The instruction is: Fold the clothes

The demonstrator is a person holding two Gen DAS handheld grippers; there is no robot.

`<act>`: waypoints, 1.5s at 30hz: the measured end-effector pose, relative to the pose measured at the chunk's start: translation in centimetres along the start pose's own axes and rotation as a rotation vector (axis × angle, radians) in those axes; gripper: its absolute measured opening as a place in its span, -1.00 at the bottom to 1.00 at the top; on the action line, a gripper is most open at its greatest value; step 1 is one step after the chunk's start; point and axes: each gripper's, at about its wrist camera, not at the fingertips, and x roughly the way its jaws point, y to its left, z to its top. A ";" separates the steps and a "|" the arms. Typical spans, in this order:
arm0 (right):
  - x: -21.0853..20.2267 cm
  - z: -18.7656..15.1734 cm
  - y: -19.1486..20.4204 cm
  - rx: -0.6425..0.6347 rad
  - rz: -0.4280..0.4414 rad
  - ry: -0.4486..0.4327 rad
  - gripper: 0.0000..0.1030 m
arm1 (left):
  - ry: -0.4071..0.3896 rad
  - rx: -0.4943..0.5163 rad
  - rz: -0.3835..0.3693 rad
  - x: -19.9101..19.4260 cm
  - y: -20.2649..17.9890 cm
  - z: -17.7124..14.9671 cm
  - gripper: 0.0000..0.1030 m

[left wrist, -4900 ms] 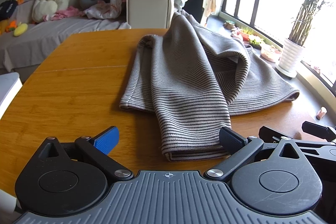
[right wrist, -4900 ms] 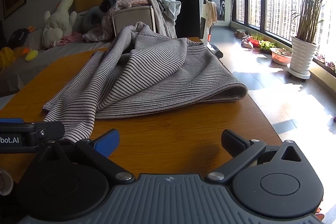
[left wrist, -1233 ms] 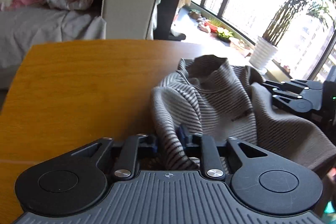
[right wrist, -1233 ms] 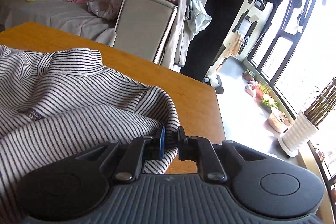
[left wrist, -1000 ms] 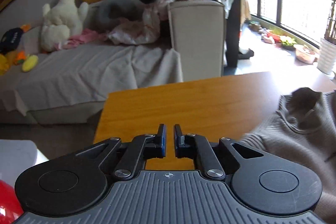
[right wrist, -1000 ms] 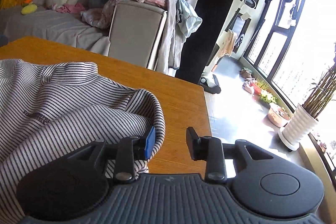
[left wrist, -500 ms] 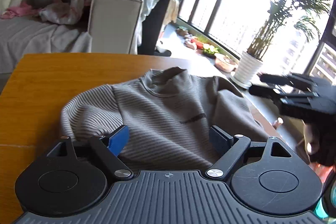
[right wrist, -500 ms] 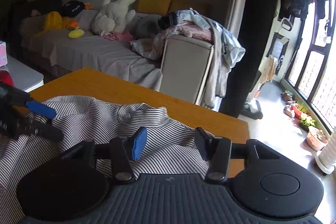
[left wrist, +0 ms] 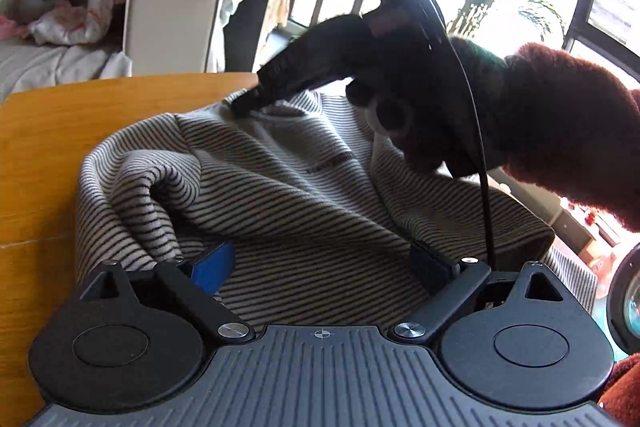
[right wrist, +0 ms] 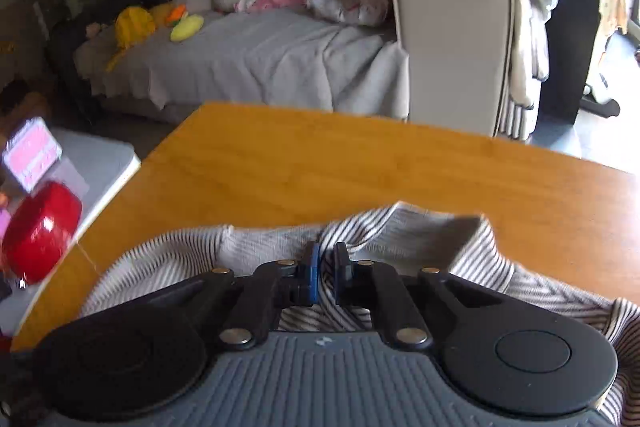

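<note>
A grey sweater [left wrist: 300, 195] with thin dark stripes lies crumpled, front up, on the wooden table [left wrist: 40, 131]. My left gripper [left wrist: 320, 263] hovers low over its near part. Its jaws are opening wide, the cloth lies under them, and the pads press on nothing. My right gripper [right wrist: 324, 275] is shut on a fold of the sweater [right wrist: 400, 227] at the collar. In the left wrist view the right gripper [left wrist: 244, 105] reaches in from the right with its tips on the neckline, held by a dark-gloved hand in a rust-red fluffy sleeve [left wrist: 560, 131].
Bare table [right wrist: 360, 163] stretches beyond and left of the sweater. Behind it stand a grey-covered sofa [right wrist: 260, 63] with plush toys and a beige armrest [right wrist: 452, 35] piled with clothes. A red round object [right wrist: 40, 231] sits on a white side table at left. Windows and a plant are at right.
The left gripper let go of the sweater's shoulder, swung back over the garment and opened wide. The right gripper released the other shoulder, crossed to the collar and shut on it.
</note>
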 end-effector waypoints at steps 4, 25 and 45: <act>0.3 4.1 -1.5 0.003 -0.105 -0.116 -1.00 | 0.011 0.014 -0.002 0.0 -0.1 -0.1 0.90; -1.9 1.8 -0.3 0.041 0.089 -0.033 -0.79 | 0.037 0.058 0.009 0.7 -0.2 -0.1 1.00; -15.1 -12.9 -1.7 -0.119 -0.235 0.026 -0.06 | 0.073 0.164 0.130 1.4 4.2 2.1 1.00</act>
